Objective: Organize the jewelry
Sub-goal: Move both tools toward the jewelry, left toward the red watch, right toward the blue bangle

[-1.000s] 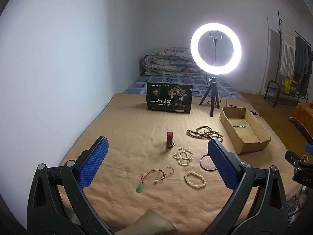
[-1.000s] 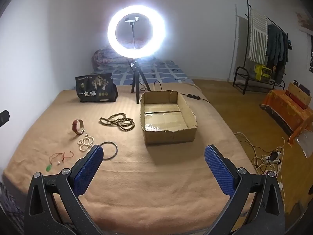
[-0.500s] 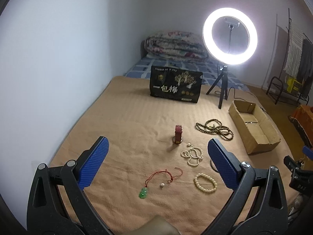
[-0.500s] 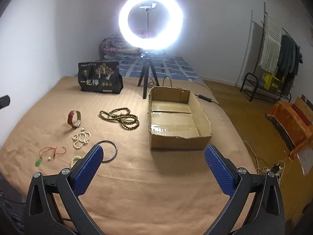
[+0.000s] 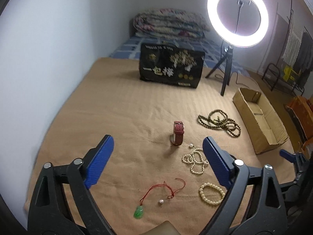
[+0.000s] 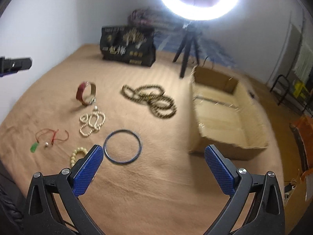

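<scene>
Jewelry lies on a tan blanket. A red watch strap (image 5: 178, 132) stands upright, with a brown bead necklace (image 5: 219, 120) to its right, a pearl string (image 5: 194, 160), a cream bead bracelet (image 5: 212, 193) and a red cord with a green pendant (image 5: 156, 197). My left gripper (image 5: 157, 161) is open and empty above them. My right gripper (image 6: 153, 169) is open and empty, just short of a dark bangle (image 6: 122, 146). The open cardboard box (image 6: 230, 115) sits to the right; it also shows in the left wrist view (image 5: 260, 117).
A black printed bag (image 5: 171, 68) stands at the back of the blanket. A lit ring light on a tripod (image 5: 237, 13) stands beside the box. A folded quilt (image 5: 170, 24) lies behind. A clothes rack (image 5: 287, 58) is at far right.
Both grippers have moved forward and down toward the jewelry, so the items look larger. The right view is blurred by motion. Both stay open and empty.
</scene>
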Available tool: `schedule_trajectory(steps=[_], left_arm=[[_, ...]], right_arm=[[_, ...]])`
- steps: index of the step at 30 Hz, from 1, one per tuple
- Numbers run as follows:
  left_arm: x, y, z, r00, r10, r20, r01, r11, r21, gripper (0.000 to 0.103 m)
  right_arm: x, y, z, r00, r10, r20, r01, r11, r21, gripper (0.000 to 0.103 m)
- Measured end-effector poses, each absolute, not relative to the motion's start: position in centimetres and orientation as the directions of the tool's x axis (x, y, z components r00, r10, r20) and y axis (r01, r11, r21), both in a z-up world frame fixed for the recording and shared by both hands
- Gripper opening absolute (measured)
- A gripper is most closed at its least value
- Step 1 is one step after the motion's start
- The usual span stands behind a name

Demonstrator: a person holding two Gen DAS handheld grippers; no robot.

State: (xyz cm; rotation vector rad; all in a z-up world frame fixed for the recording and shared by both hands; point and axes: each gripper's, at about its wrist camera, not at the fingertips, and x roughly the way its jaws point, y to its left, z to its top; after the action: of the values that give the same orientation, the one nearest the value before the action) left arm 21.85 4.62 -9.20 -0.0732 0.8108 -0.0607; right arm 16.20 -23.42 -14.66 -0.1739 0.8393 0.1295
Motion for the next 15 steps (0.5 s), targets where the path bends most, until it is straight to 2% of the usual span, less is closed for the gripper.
schedule_trajectory(steps=[5,15], left_arm=[[24.4,3.4,-11.3,0.646,-0.107,-0.756,0.050,0.994,-0.098,0.091],[28.1,2.5,-14.6,0.589,-0.081,-0.804,0.023,0.996,-0.083,0.091]], right_arm=[[18.1,-23.2,-17.4,0.569,0.115,-0.814,-0.219,0.976,-0.015,0.103],[20.2,-21.8,-20.8,0.507,0.144,-0.850,-0.248,0.969,0.016,0.103]])
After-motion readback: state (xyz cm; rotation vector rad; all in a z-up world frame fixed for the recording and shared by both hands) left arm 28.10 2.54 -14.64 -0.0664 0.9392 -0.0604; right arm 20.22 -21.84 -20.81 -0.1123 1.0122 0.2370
